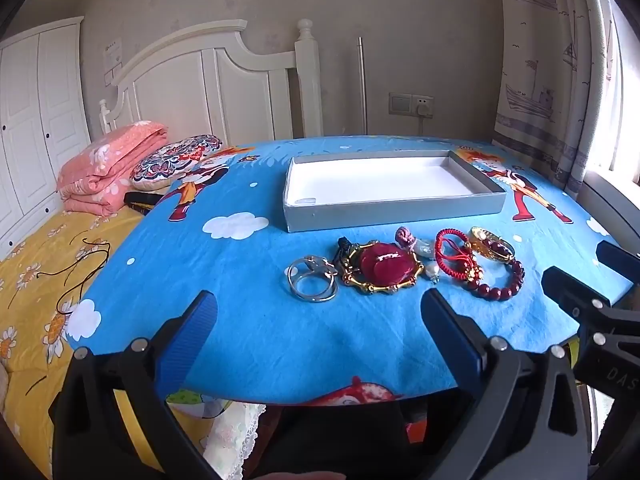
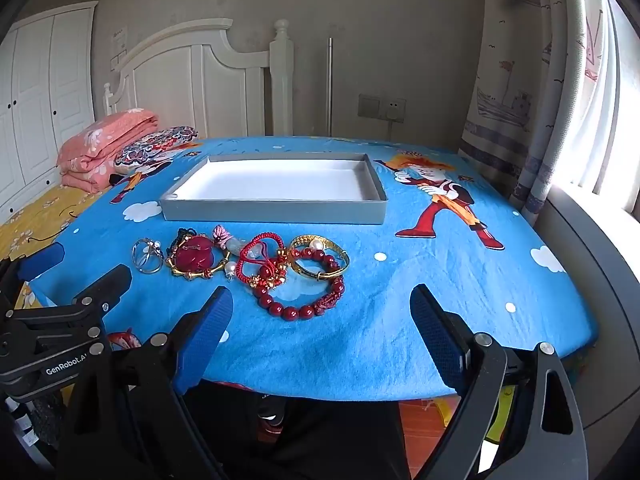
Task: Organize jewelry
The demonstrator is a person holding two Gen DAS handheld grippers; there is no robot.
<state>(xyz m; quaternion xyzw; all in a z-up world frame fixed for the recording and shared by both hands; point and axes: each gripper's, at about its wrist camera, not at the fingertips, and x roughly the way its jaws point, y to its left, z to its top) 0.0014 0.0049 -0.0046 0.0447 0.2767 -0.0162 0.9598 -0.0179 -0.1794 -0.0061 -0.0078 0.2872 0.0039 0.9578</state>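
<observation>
Covering the table (image 2: 400,320), a blue cartoon cloth; bed (image 1: 32,280) beside it.

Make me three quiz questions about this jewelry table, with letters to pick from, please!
1. Where is the silver ring piece?
A. Inside the box
B. On the cloth, at the left end of the jewelry row
C. On the bed

2. What colour is the bead bracelet?
A. Dark red
B. Green
C. White

3. How is the right gripper?
A. Shut on a bracelet
B. Open, holding nothing
C. Shut, empty

Answers: B, it lies on the blue tablecloth left of the red pendant; A, its round beads are dark red; B, its blue pads stand wide apart over bare cloth.
</observation>
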